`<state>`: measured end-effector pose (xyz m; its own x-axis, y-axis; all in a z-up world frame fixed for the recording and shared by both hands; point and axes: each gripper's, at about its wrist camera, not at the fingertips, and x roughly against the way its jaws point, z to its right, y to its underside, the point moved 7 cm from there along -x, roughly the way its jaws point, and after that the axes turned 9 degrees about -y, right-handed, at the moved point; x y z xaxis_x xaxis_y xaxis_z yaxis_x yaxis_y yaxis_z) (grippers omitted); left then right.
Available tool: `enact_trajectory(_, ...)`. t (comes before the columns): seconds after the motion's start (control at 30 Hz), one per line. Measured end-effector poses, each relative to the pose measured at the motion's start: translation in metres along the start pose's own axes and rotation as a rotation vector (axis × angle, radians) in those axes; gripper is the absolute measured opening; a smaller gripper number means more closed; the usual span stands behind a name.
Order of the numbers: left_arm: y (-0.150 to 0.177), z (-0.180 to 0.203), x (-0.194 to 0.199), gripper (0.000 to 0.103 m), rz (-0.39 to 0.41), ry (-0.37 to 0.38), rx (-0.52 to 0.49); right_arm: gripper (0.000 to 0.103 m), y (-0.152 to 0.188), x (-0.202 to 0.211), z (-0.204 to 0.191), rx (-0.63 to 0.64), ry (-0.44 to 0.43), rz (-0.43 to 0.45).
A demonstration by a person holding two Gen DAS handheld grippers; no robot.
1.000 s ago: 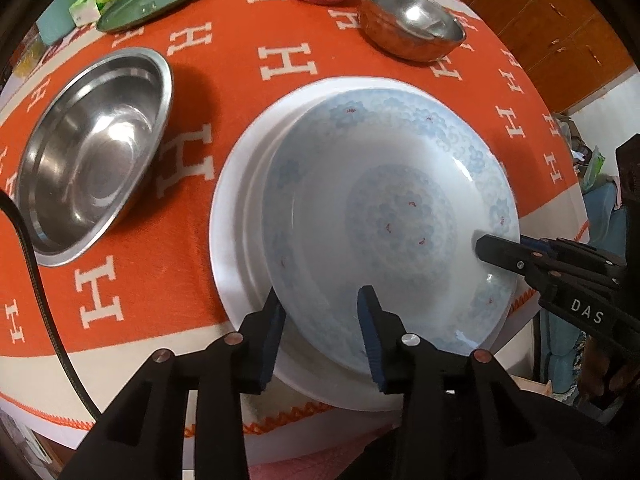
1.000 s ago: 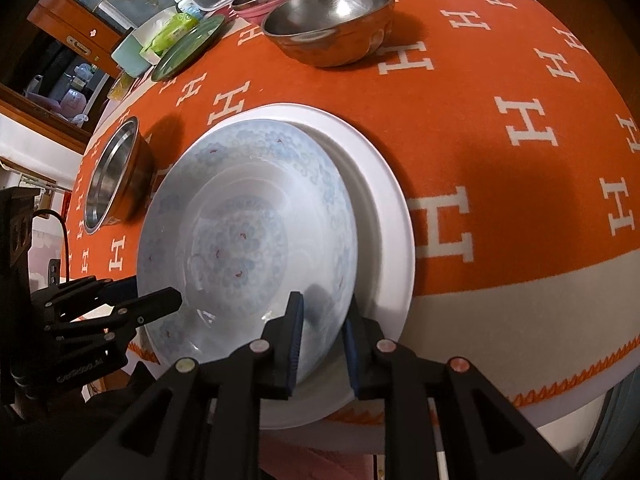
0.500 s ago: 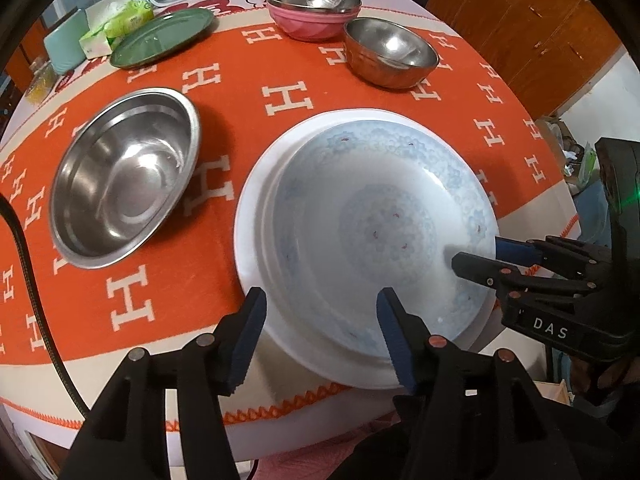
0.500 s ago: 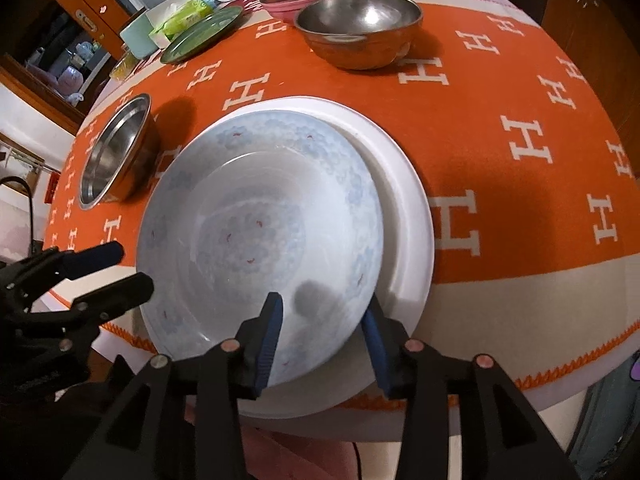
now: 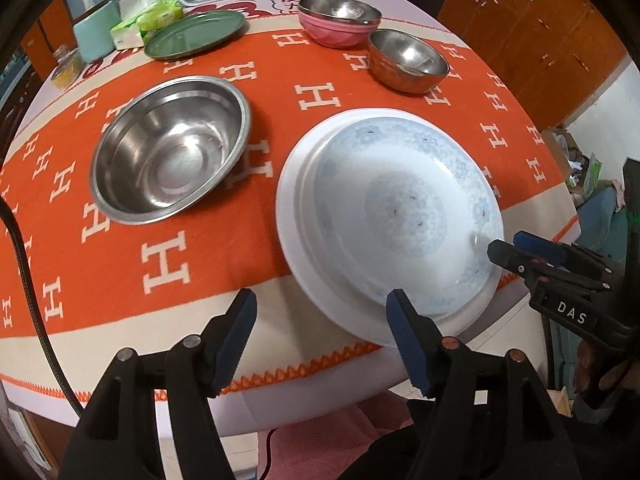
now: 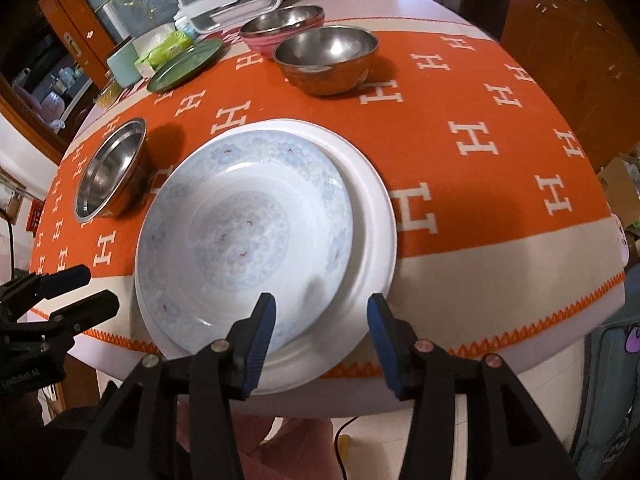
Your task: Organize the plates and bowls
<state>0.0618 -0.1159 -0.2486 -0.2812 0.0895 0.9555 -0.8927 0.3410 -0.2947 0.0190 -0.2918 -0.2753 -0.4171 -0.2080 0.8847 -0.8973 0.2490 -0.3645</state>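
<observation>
Both claws let go of the patterned plate, now stacked on the white plate

The left claw point(image 5: 320, 338) and right claw point(image 6: 322, 330) have just been opening and hold nothing; the patterned plate point(image 6: 244, 236) lies just ahead of the right claw, off-centre on the white plate point(image 6: 374, 208) at the counter point(image 6: 480, 264) edge; lift the claws clear of the rims first, then go for the steel bowl point(image 5: 170, 148) ahead of the left claw.

Both tools have let go of the patterned bowl point(image 5: 404, 216) and drawn back: the left tool point(image 5: 320, 336) and right tool point(image 6: 320, 336) have just been opening, nothing between their jaws now.
</observation>
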Motion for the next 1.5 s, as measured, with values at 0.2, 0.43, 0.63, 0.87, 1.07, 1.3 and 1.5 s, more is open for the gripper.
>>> enact_trajectory(0.2, 0.004, -0.019, 0.011, 0.066, 0.021, -0.023, 0.029, 0.048, -0.001, 0.011, -0.016, 0.017, -0.021, 0.067)
enact_trajectory(0.43, 0.0, -0.062, 0.026, 0.066, 0.049, -0.07, 0.093, 0.048, -0.012, 0.017, -0.046, 0.072, -0.068, 0.111)
enact_trajectory(0.63, -0.012, -0.108, 0.038, 0.069, 0.056, -0.106, 0.145, 0.048, -0.033, 0.016, -0.066, 0.059, -0.103, 0.118)
enact_trajectory(0.87, -0.042, -0.161, 0.048, 0.073, 0.065, -0.165, 0.183, 0.048, -0.075, 0.02, -0.092, 0.062, -0.146, 0.166)
enact_trajectory(1.07, -0.079, -0.197, 0.051, 0.074, 0.073, -0.173, 0.198, 0.048, -0.121, 0.02, -0.116, 0.059, -0.182, 0.212)
enact_trajectory(1.3, -0.132, -0.228, 0.053, 0.075, 0.09, -0.208, 0.169, 0.048, -0.173, 0.015, -0.14, 0.067, -0.201, 0.254)
enact_trajectory(1.5, -0.177, -0.249, 0.055, 0.075, 0.112, -0.215, 0.174, 0.048, -0.218, 0.006, -0.158, 0.066, -0.226, 0.271)
